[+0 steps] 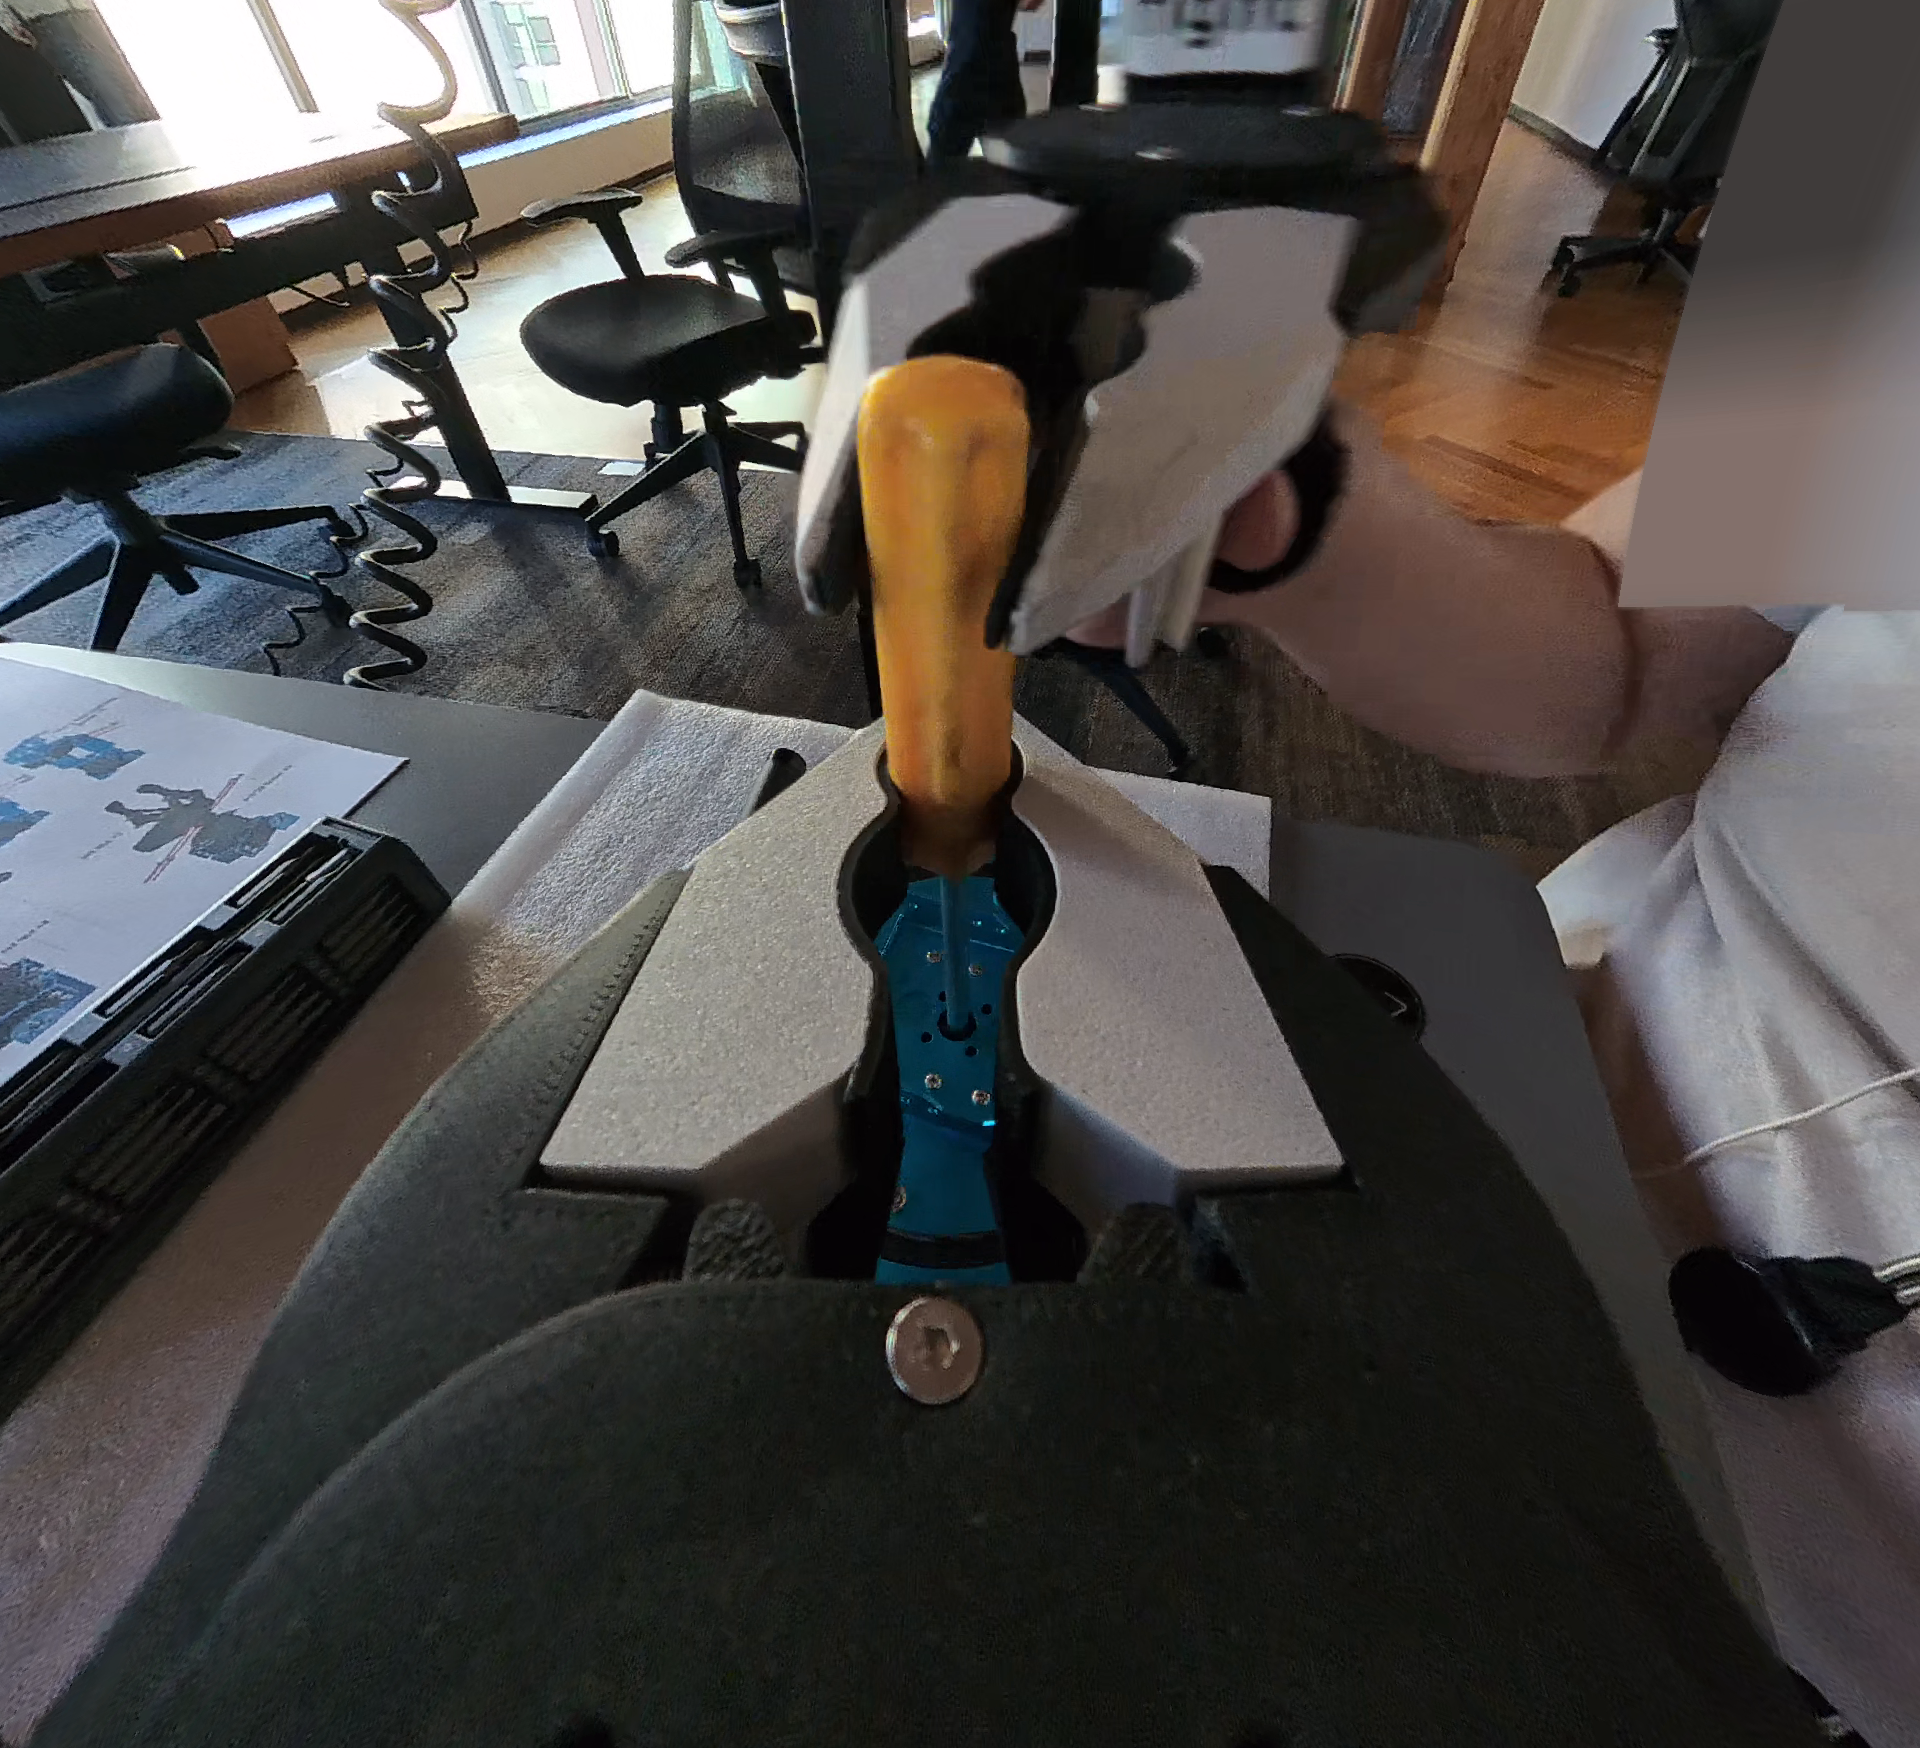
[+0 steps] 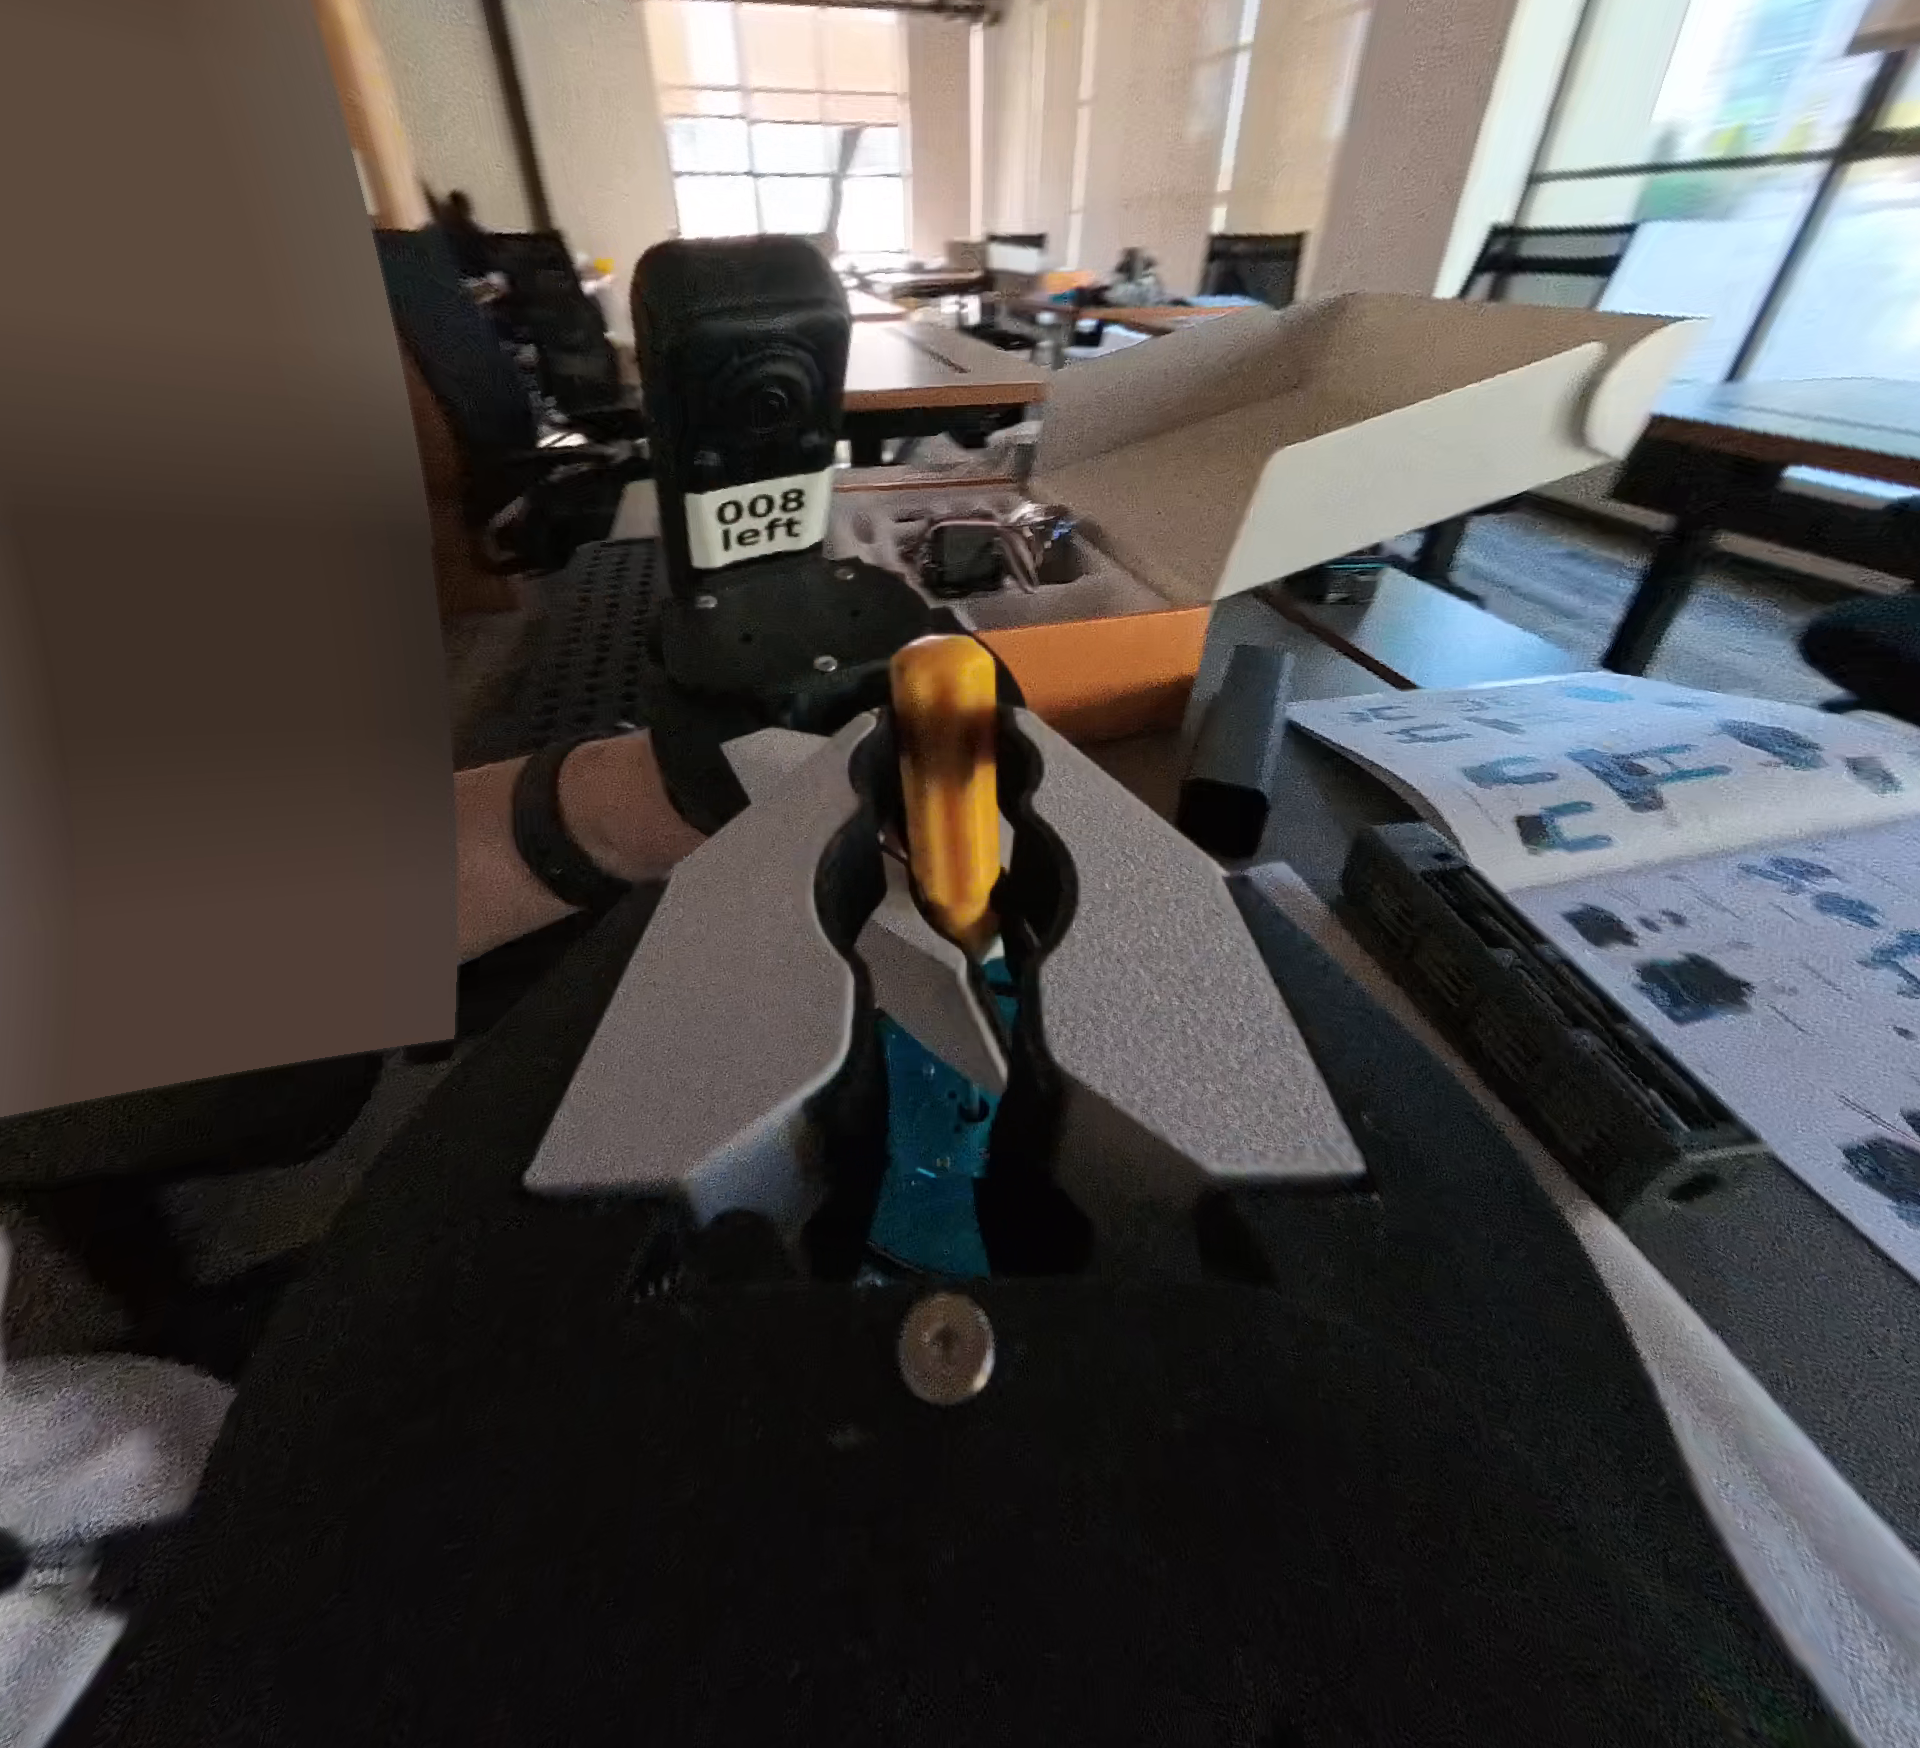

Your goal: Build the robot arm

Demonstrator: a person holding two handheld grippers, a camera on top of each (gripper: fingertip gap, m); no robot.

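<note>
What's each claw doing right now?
Left claw: shut on the blue part.
Right claw: shut on the screwdriver.

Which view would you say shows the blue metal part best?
The left wrist view: the blue metal part shows between the left gripper fingers, screw holes and screwdriver shaft visible. In the right wrist view the right gripper hides most of it.

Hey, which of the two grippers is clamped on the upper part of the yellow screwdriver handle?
The right gripper: its fingers pinch the screwdriver handle high up. The left gripper sits lower, around the blue part.
</note>
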